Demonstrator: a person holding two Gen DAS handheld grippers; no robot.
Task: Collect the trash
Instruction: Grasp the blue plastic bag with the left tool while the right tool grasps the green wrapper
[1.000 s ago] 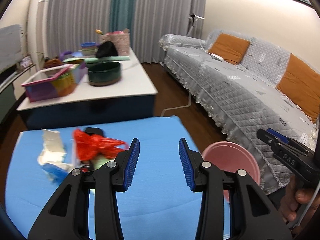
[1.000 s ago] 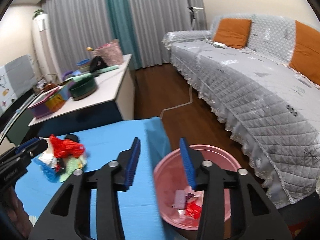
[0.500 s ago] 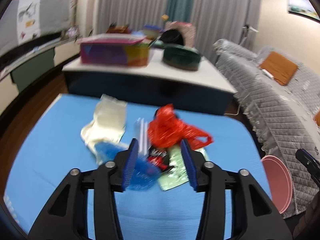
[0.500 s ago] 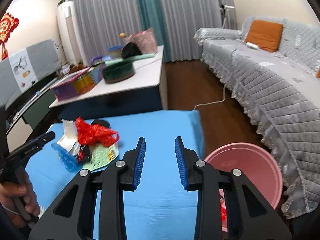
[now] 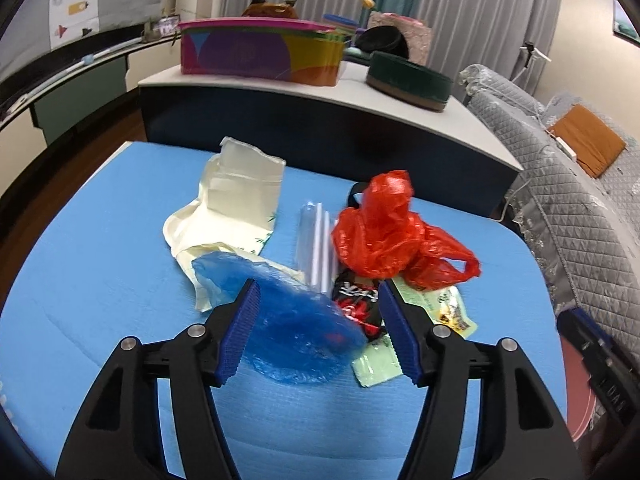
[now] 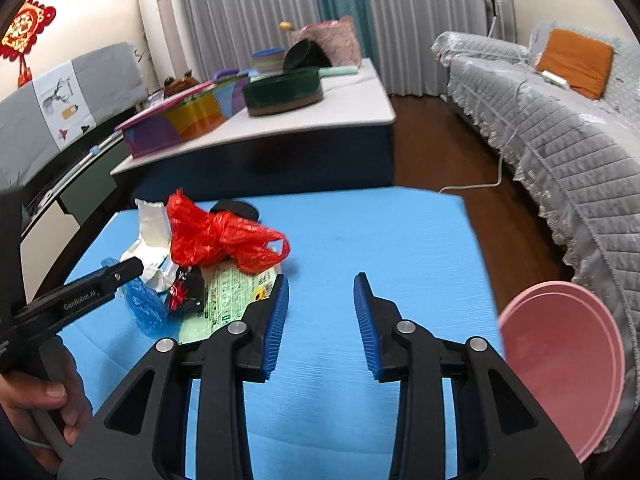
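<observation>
A pile of trash lies on the blue table (image 5: 100, 280): a red plastic bag (image 5: 384, 232), a crumpled blue film (image 5: 296, 332), a black-and-red packet (image 5: 356, 304), a green wrapper (image 5: 424, 312), a clear sleeve of straws (image 5: 316, 240) and a cream paper bag (image 5: 236, 196). My left gripper (image 5: 318, 286) hangs low over the pile, its jaws opening, with the blue film and the packet between them but not pressed. My right gripper (image 6: 321, 278) is over bare blue table right of the red plastic bag (image 6: 216, 236); its jaws are opening and hold nothing. The pink bin (image 6: 560, 364) stands off the table's right edge.
Behind the blue table is a low white table (image 6: 320, 120) with a colourful box (image 5: 260, 52) and a dark green bowl (image 5: 408, 80). A grey quilted sofa (image 6: 560, 140) with orange cushions runs along the right. A white cable (image 6: 472, 188) lies on the wooden floor.
Both grippers swung left from the pink bin toward the trash pile and came lower. The left jaws have spread wider and now straddle the blue film and packet.
</observation>
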